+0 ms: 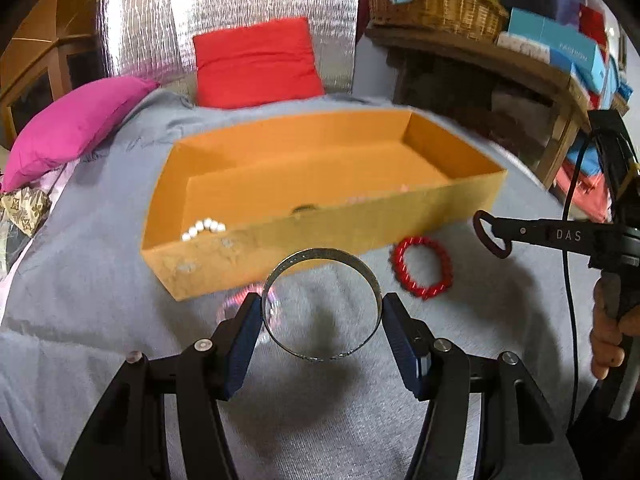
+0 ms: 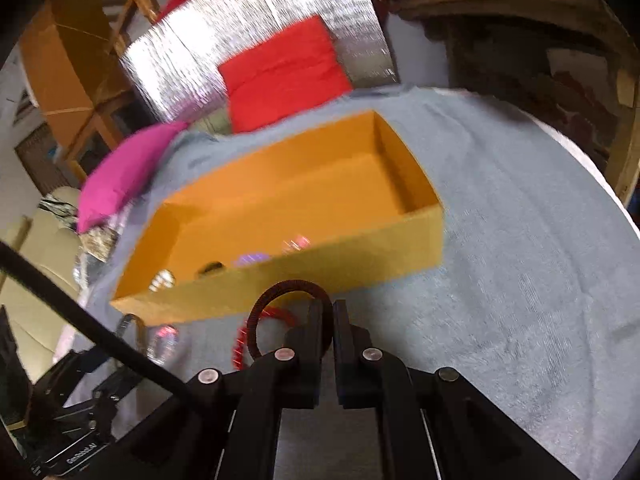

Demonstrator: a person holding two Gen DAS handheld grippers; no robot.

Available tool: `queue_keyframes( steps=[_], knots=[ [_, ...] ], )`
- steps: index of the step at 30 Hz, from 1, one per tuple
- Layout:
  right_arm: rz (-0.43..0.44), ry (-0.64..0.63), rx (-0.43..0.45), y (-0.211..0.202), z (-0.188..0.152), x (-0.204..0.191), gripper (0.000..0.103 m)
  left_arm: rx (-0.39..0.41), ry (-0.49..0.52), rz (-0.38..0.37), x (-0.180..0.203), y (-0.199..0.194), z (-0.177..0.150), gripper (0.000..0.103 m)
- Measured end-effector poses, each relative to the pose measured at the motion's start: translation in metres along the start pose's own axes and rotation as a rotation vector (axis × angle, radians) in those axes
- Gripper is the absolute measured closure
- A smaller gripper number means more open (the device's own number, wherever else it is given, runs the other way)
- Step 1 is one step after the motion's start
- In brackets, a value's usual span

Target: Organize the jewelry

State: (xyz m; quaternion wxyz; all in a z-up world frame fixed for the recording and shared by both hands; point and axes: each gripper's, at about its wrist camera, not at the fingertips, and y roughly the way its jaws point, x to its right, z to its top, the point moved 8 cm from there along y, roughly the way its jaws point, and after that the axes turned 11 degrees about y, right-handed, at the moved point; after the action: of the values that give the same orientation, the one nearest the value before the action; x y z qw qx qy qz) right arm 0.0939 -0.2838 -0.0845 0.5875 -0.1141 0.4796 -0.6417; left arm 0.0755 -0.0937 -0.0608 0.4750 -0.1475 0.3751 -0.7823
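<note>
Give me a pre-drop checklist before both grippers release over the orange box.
1. Left gripper clamps the silver metal bangle: ok.
2. Right gripper shut on the dark ribbed ring: ok.
3. Bangle above the orange cardboard box: not ok, short of its near wall.
4. Dark ring above box: not ok.
5. Red beaded bracelet boxed: not ok, on grey cloth.
6. Box floor space: ok.

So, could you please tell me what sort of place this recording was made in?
Most likely a bedroom or living space in a home. The work surface is a soft grey blanket with a pink pillow and a red cushion behind it, and a wooden shelf beside it holds a wicker basket and boxes.
</note>
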Motion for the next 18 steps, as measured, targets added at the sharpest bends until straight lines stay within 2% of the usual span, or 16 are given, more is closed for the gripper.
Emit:
queue_keyframes(
  steps=[5, 8, 12, 18],
  knots=[
    [-0.126, 0.008, -0.088, 0.021, -0.011, 0.022, 0.098, -0.099, 0.006, 0.019, 0.006, 0.022, -0.016, 0.040],
    [-0.153, 0.002, -0.113, 0.026, -0.015, 0.026, 0.097, -0.153, -0.007, 0.010, 0.008, 0.033, -0.025, 0.040],
    [-0.174, -0.016, -0.112, 0.028, -0.016, 0.025, 0.097, -0.163, -0.014, 0.012, 0.009, 0.035, -0.029, 0.039],
    [-0.185, -0.032, -0.109, 0.034, -0.013, 0.024, 0.095, -0.170, -0.053, -0.024, 0.003, 0.037, -0.031, 0.035]
  ],
)
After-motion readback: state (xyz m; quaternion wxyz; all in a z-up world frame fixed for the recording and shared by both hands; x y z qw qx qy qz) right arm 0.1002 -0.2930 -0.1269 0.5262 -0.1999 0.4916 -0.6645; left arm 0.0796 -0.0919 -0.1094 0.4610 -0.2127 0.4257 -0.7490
